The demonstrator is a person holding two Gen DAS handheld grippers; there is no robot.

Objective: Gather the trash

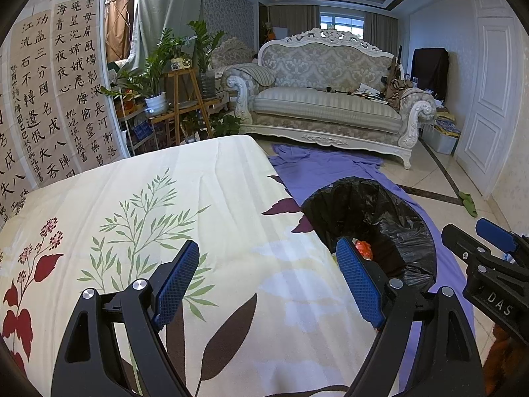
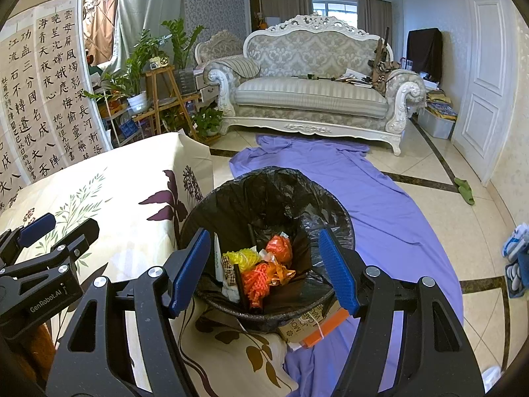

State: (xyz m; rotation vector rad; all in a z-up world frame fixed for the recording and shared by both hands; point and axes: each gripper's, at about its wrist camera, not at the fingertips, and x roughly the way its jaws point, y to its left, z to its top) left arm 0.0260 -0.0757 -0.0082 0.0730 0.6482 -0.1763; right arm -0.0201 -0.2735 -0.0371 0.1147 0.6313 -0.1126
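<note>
Trash (image 2: 261, 264), orange and yellow, lies inside the black-lined bin (image 2: 344, 218); both the left gripper (image 1: 267, 278) and right gripper (image 2: 264, 268) are open and empty.

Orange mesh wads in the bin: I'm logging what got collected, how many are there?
2 show. One orange mesh wad sits toward the back of the trash bin; the other orange wad lies nearer the front, beside a yellow one. More may be buried underneath.
</note>
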